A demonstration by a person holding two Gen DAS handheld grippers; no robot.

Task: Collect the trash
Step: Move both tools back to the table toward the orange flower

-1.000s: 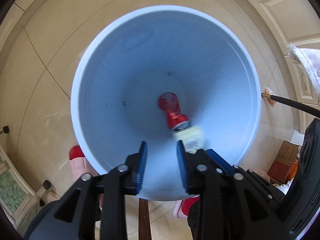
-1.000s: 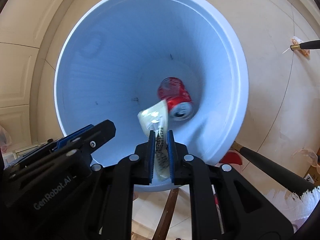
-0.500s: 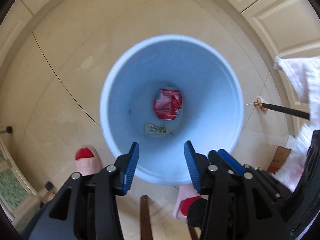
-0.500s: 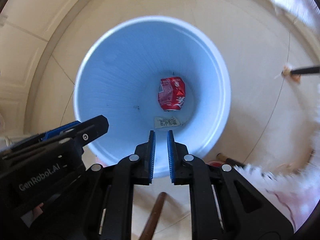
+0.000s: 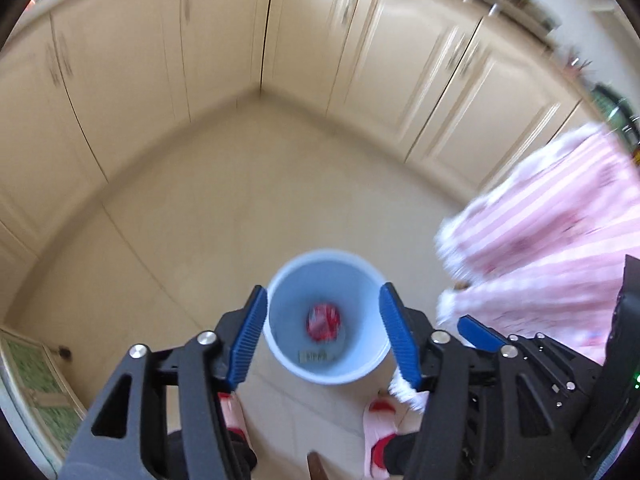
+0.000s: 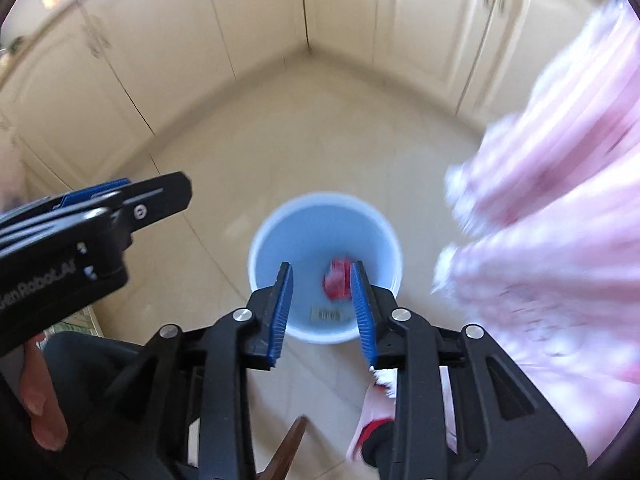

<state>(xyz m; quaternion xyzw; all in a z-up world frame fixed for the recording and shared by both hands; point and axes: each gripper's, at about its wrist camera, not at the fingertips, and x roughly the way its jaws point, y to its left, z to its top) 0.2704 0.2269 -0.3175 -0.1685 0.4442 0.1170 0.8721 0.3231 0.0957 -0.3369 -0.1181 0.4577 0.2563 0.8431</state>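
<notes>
— What is sitting in the bin right now?

— The blue bin [image 5: 326, 316] is standing on the tiled floor [image 5: 224, 216], in the corner where the cream cupboards [image 5: 132, 52] are meeting. A red can [image 5: 323, 322] is lying on its bottom, and a small printed wrapper [image 5: 314, 356] is lying flat just beside the can, toward the near wall of the bin.

— And the claws?

— The left gripper [image 5: 323, 336] is hanging above the bin with its jaws opening, already wide, and nothing is sitting between the blue pads [image 5: 248, 336]. The right gripper [image 6: 322, 312] is also opening, its gap narrower, and it is gripping nothing either; the can and wrapper are only showing through the gap, down in the bin.

— Anything else showing?

— A pink striped cloth [image 6: 560, 216] is filling the right side, blurred. Pink slippers with red toes [image 5: 380, 428] are standing on the floor at the near side of the bin.
</notes>
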